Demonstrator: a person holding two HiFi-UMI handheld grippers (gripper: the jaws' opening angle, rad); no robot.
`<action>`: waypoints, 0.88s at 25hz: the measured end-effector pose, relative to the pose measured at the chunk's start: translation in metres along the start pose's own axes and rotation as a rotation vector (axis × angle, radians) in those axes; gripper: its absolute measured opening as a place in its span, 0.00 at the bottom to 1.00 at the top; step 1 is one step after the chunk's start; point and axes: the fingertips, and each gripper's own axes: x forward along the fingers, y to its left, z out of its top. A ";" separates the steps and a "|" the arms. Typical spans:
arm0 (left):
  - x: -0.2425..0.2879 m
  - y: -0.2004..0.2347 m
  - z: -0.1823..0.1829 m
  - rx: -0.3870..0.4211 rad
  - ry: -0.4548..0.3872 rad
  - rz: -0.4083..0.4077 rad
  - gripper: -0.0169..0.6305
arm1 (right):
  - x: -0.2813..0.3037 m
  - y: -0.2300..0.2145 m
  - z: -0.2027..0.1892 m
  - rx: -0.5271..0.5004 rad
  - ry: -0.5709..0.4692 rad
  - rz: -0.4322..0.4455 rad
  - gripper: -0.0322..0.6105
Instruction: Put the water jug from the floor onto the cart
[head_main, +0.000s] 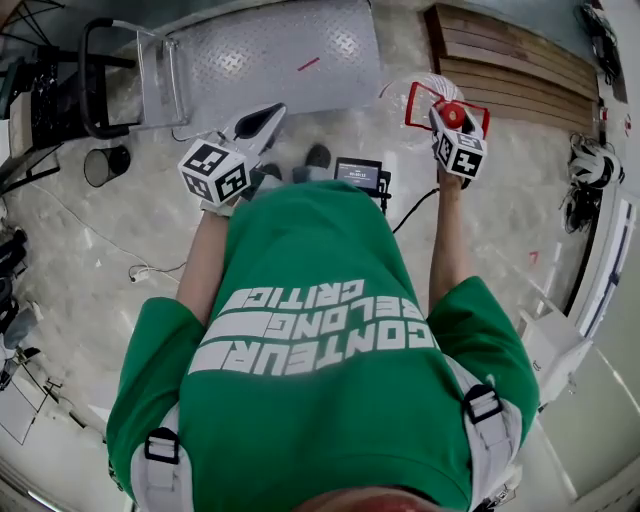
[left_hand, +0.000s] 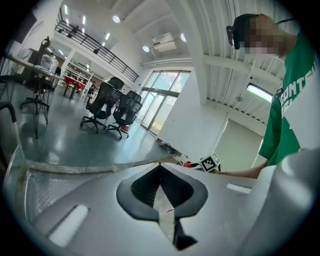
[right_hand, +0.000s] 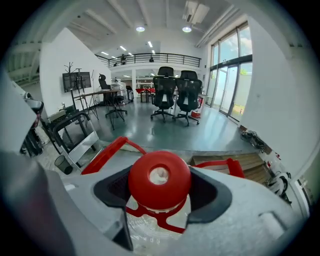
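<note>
Jug (head_main: 420, 100) is mostly hidden in head view under the right tool (head_main: 452, 122). Only a patch of clear wall and part of the red handle (head_main: 412, 108) show there. Cannot tell whether its base touches the floor (head_main: 500, 200) or hangs clear of it.

Right gripper view: jaws clamped on the neck just under the round red cap (right_hand: 160, 181), a dark pad on either side. Clear crinkled plastic shows below, and red handle bars stick out left and right. The jug's lower body is cut off.

The jug is to the right of the cart (head_main: 270, 50), between it and a wooden pallet (head_main: 510, 50), not on the deck.

Left tool (head_main: 268, 117) points toward the cart's near edge. Its jaws meet at the tips with only a thin sliver between them, and nothing is held. A green shirt (head_main: 320, 350) blocks the lower floor.
</note>
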 end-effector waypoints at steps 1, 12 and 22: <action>-0.002 0.000 -0.002 -0.006 -0.007 0.014 0.05 | 0.003 0.003 0.004 -0.015 -0.002 0.016 0.52; -0.013 0.030 -0.004 -0.074 -0.057 0.111 0.05 | 0.046 0.056 0.057 -0.132 -0.016 0.163 0.52; -0.027 0.092 0.020 -0.094 -0.081 0.109 0.05 | 0.079 0.128 0.092 -0.212 0.004 0.246 0.52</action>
